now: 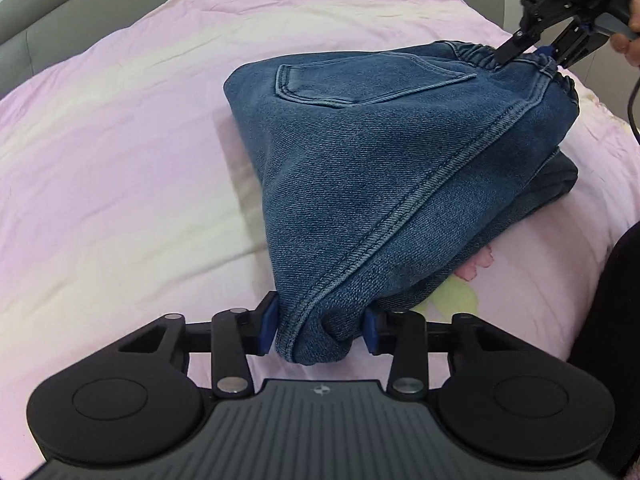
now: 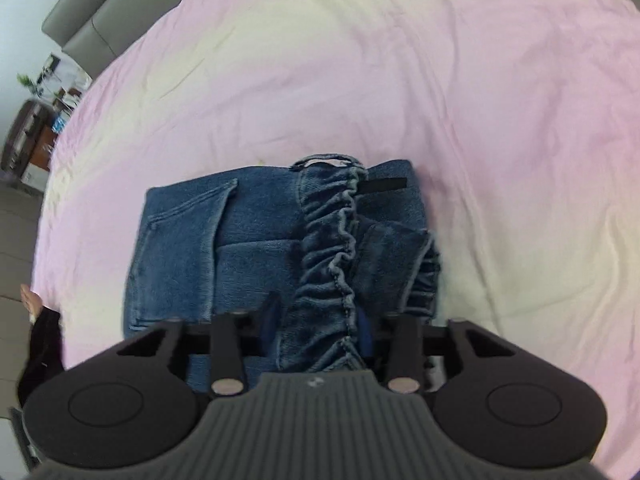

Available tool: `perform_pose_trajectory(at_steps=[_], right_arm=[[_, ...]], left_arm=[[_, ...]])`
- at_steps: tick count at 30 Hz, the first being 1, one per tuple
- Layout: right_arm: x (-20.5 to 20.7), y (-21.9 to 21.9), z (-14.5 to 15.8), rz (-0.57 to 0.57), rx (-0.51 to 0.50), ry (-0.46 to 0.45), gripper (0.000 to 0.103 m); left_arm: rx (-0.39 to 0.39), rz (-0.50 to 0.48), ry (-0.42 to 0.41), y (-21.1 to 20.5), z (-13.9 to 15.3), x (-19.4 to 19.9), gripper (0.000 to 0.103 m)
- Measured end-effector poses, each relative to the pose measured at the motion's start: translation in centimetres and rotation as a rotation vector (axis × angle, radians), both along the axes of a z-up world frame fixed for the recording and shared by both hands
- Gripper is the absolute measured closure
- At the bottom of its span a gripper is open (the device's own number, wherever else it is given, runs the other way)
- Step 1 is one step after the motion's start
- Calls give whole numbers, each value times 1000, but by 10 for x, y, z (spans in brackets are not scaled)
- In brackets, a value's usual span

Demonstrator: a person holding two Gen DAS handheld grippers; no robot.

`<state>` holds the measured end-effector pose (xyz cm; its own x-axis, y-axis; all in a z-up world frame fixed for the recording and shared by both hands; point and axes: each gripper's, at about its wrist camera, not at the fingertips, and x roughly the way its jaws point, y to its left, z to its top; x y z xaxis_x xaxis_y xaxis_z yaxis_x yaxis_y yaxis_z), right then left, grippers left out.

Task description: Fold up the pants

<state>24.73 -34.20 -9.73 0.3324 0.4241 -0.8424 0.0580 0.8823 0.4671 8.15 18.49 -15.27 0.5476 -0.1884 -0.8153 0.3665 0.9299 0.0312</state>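
The jeans [image 1: 380, 168] lie in the middle of the pink bedspread [image 1: 120, 160], already doubled into a thick bundle: a lower stack rests flat on the spread, and the top layer, back pocket [image 1: 320, 84] up, is lifted off it like a tent. I judge the folding nearly done; what is left is to lay this top layer down square on the stack and let go.

My left gripper [image 1: 320, 330] is at the near end of the jeans, its blue pads partly closed and pressing on a bunched seam corner of denim from both sides. My right gripper [image 2: 320, 326] is at the far end, narrowed onto the gathered elastic waistband [image 2: 332, 256], which runs up between its fingers; the left wrist view shows its tips pinching that band. Beyond the spread stands a grey headboard [image 1: 60, 8].
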Motion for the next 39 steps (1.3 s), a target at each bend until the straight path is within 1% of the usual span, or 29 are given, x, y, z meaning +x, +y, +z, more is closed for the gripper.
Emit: perform_pose_trajectory(at_steps=[1,2,3,5,6,8,10,12,14,16,20,23,26,27,28,29,31,32,33,35,36,39], right_arm=[[-4,6,11,32,-20,-46,81],[-8,12,24,61,-38,-92,83],[-14,16,38,84,-47,-138,96],[-28,23,61,129,-53,-224,96],[-36,25,70,146,-77,-255,96],[-53,25,74,160,-131,-278,97],[-69,21,65,162,-160,-274,98],[-85,19,48,163,-192,-244,98],[-98,16,27,160,-198,-215,98],[-104,11,7,133,-188,-187,99],[-99,10,-33,107,-191,-132,99],[-91,8,-45,77,-165,-113,98],[-90,1,-39,75,-129,-130,91],[-90,-2,-33,65,-125,-137,82],[-89,-5,-27,51,-124,-143,62],[-90,-9,-22,42,-113,-152,57],[-93,-23,-16,22,-68,-160,55],[-91,-28,-14,1,-43,-162,54],[-89,-34,-12,-25,-14,-163,49],[-87,-45,-9,-89,50,-160,48],[-83,-52,-12,-123,79,-151,48],[-70,-65,-22,-213,161,-125,47]], left_arm=[[-17,13,9,3,1,1,62],[-31,25,16,6,1,1,63],[-35,34,19,8,2,2,65],[-35,50,25,10,2,1,68],[-42,63,31,12,1,2,70],[-60,80,39,17,0,3,71],[-60,92,50,18,-1,3,72],[-39,89,58,19,-4,3,74],[-35,85,73,22,-7,5,74],[-30,72,75,24,-7,4,74],[10,30,84,24,-7,0,74],[23,3,91,24,0,-2,74],[40,-36,91,26,17,-9,73],[36,-46,91,28,21,-11,72],[30,-58,92,29,28,-14,72],[16,-72,88,29,36,-17,72],[-30,-82,76,31,52,-18,72],[-52,-74,67,33,60,-17,72],[-79,-61,59,32,68,-15,71],[-127,-35,51,32,82,-3,69],[-136,-24,47,32,85,7,68],[-115,-10,47,16,85,40,66]])
